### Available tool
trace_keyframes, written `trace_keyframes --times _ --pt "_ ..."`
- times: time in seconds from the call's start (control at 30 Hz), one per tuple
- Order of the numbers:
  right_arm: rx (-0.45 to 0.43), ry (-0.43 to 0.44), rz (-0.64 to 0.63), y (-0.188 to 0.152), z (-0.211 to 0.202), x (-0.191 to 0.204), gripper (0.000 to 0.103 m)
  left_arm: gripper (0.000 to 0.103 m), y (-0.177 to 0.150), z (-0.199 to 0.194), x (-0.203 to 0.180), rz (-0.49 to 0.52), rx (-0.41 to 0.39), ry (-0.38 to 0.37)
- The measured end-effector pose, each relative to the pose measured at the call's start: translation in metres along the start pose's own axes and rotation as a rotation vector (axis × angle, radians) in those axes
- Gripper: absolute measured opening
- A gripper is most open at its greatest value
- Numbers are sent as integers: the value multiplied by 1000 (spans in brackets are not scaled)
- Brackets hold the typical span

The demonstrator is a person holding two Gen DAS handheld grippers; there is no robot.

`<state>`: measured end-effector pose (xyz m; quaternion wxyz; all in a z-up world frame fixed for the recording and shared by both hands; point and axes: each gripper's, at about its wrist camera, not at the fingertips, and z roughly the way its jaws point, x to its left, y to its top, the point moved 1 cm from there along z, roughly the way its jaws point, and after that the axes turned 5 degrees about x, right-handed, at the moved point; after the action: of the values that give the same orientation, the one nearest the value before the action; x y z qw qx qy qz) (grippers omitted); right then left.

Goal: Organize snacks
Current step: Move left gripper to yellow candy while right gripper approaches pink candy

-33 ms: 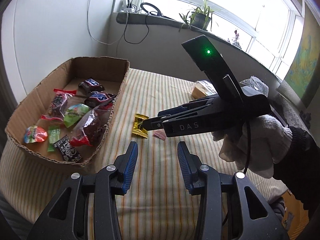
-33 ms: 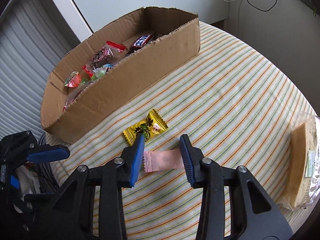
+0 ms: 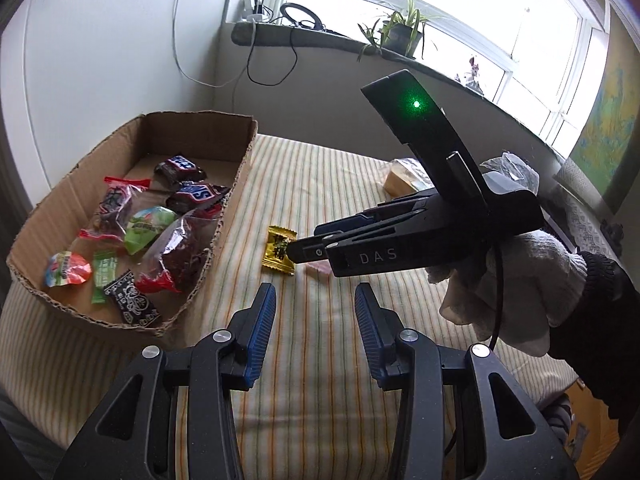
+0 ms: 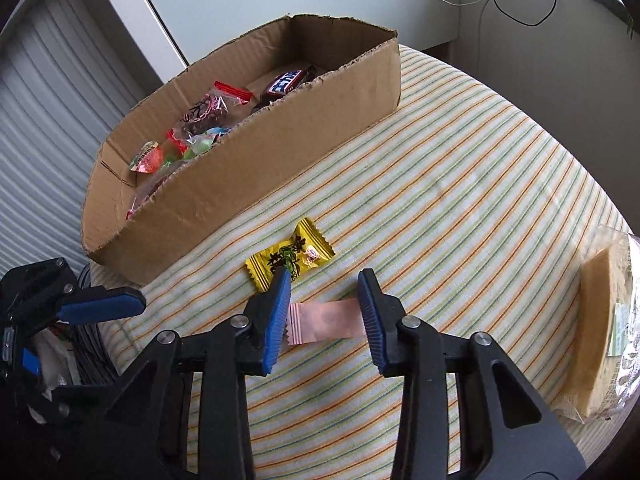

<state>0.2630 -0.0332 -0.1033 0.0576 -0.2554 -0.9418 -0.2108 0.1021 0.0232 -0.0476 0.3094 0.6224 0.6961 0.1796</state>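
A cardboard box [image 3: 236, 184] [image 4: 304, 140] holds several wrapped snacks, among them dark Snickers bars [image 3: 196, 194]. On the striped cloth beside it lie a yellow candy [image 3: 278, 250] [image 4: 290, 258] and a pink packet [image 4: 326, 320]. My right gripper [image 4: 324, 292] is open, low over the cloth, its fingers either side of the pink packet; it also shows in the left wrist view [image 3: 296, 246], where it hides most of the packet. My left gripper [image 3: 316, 312] is open and empty, a little nearer than the candies.
A wrapped pale cake slice [image 4: 604, 320] [image 3: 404, 176] lies at the right of the cloth. A crumpled clear bag [image 3: 508, 168] sits behind the right hand. A windowsill with a potted plant [image 3: 400, 36] and cables runs behind. A white shutter [image 4: 48, 100] is left of the box.
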Motion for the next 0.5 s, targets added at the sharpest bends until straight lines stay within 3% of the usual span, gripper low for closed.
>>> trace_keyframes --times 0.27,0.5 --pt "21 10 -83 -19 -9 -7 30 40 2 27 0 11 38 65" --pt "26 42 -64 -47 -25 -26 30 40 10 38 -10 34 42 92"
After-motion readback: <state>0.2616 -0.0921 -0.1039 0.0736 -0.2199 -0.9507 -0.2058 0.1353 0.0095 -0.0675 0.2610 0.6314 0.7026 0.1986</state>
